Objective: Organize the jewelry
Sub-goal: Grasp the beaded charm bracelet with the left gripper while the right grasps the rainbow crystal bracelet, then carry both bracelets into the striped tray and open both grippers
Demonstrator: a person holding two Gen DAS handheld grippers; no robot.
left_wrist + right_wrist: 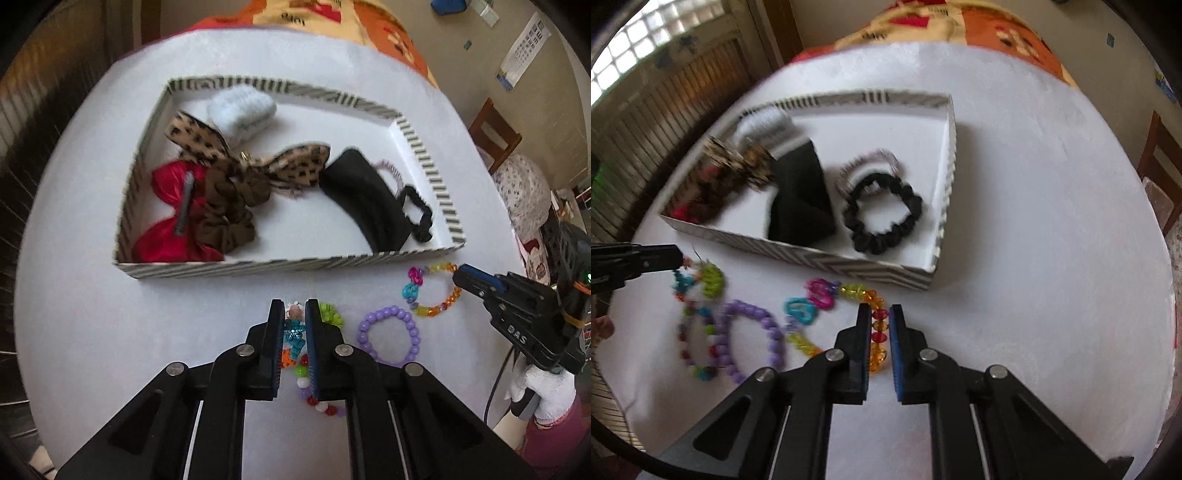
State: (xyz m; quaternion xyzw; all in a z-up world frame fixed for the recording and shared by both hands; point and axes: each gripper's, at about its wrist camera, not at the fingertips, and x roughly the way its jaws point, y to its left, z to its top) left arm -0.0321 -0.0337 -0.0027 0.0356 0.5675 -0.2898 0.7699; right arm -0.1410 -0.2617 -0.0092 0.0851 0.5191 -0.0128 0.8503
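Three bead bracelets lie on the white table in front of a striped tray. My left gripper is nearly shut, its jaws straddling a multicolour charm bracelet; I cannot tell whether it grips. A purple bead bracelet lies to its right. My right gripper is narrowly open, its jaws either side of the orange and red beads of a translucent bracelet. That bracelet also shows in the left wrist view. The purple bracelet and charm bracelet show left.
The tray holds a black scrunchie, a black pouch, a leopard bow, a brown scrunchie, a red item and a white fuzzy clip. A chair stands at the right.
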